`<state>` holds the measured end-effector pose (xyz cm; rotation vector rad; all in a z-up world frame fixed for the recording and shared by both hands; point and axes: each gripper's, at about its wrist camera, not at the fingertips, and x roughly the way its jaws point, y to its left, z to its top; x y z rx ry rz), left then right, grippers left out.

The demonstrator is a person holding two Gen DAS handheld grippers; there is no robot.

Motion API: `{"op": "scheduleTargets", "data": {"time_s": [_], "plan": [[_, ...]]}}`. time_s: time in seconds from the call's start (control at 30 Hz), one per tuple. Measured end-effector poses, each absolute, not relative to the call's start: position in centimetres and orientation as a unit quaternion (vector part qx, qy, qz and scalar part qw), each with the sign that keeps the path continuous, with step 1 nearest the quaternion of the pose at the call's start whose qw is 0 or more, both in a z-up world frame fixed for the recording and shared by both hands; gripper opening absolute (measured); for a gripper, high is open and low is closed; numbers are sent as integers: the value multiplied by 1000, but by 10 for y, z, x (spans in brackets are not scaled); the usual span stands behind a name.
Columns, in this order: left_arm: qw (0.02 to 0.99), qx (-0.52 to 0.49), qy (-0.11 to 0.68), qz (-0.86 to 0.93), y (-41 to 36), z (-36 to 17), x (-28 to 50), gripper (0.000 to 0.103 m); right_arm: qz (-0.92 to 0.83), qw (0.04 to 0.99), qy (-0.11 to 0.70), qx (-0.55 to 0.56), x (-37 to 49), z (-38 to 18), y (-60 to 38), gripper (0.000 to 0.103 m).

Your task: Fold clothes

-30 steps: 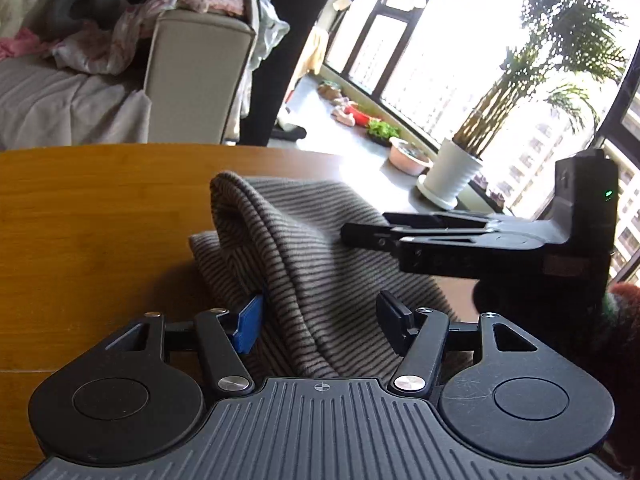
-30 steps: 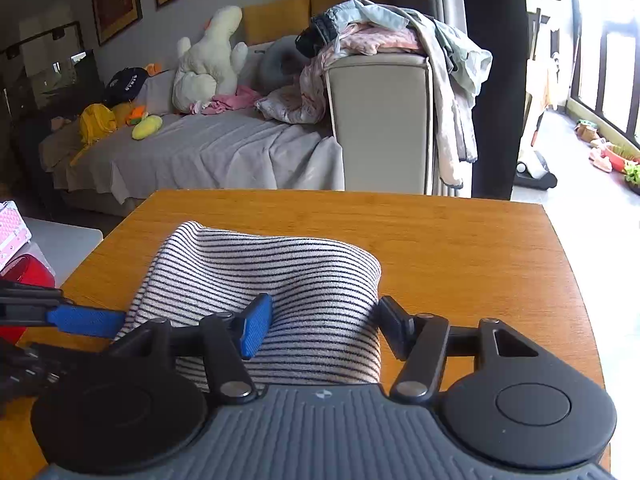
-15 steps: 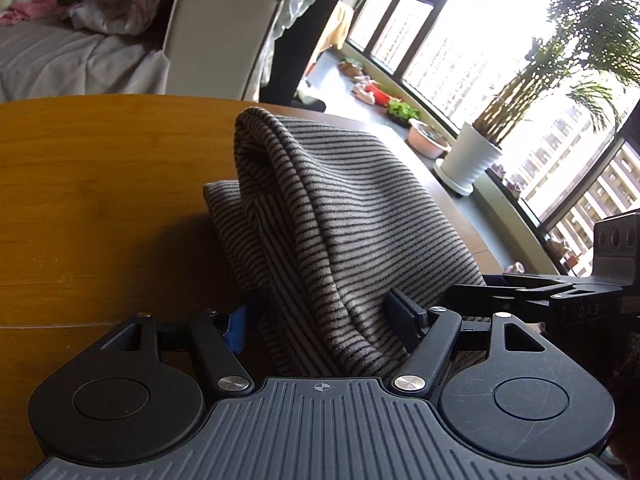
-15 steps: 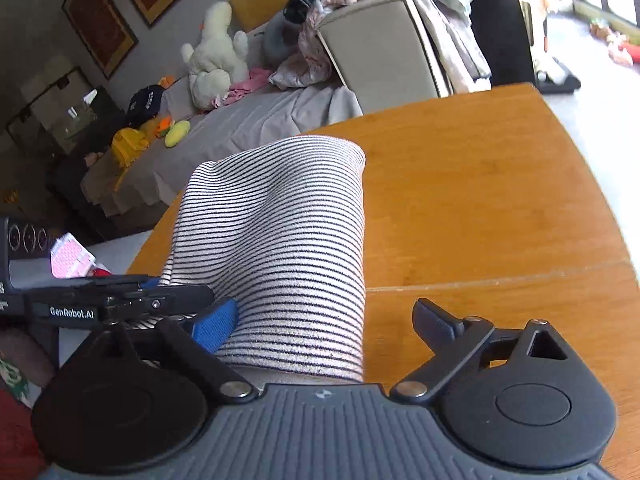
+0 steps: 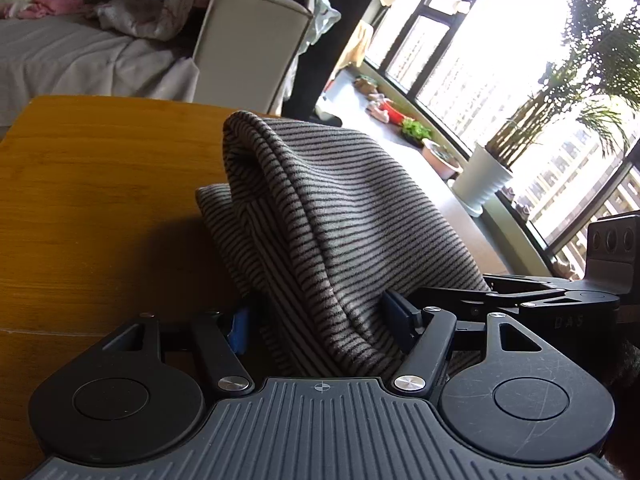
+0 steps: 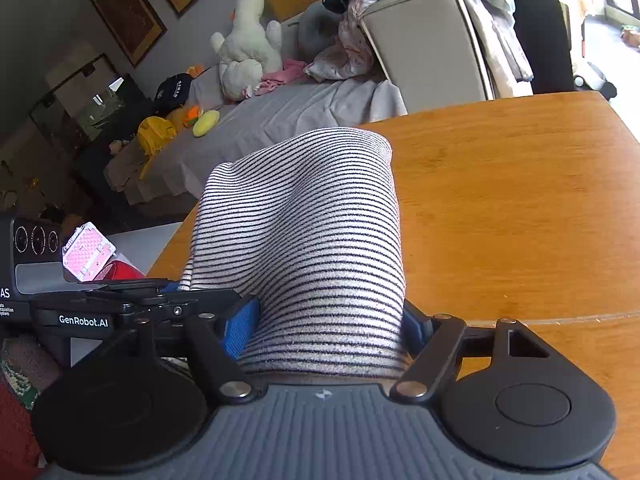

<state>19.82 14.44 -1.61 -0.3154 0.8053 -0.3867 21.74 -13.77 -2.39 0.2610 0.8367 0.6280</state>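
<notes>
Striped knit, the garment point(image 5: 332, 224) is bunching up soft and light on the tabletop point(image 5: 92, 184), likely sagging unless taken by its thick folded edge, where the left tool point(image 5: 320, 326) and right tool point(image 6: 326, 330) are closing around it.

A warm orange-brown wooden table point(image 6: 520, 208) with a rounded far edge is seen in both views. A grey-and-black striped knit garment point(image 5: 320, 216) is draped directly on it.
</notes>
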Motion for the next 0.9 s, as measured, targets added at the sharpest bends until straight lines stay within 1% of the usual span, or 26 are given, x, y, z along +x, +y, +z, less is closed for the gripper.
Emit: {"op": "scheduleTargets", "data": {"time_s": [0.37,0.53,0.63,0.73,0.9], "plan": [[903,-181,365,-134,220,-17,223,71,328,853,387,119,273,-28,-57,74],[905,-201,355,-119,244,-20,239,71,327,859,373,121,295,-31,-32,75],[905,-208,354,-114,251,-21,246,71,326,868,360,105,304,-32,-20,77],[912,-194,348,-101,253,-10,246,67,329,871,354,94,308,-31,-14,77],[930,-183,301,-106,254,24,240,67,325,878,343,81,302,-31,-13,77]]}}
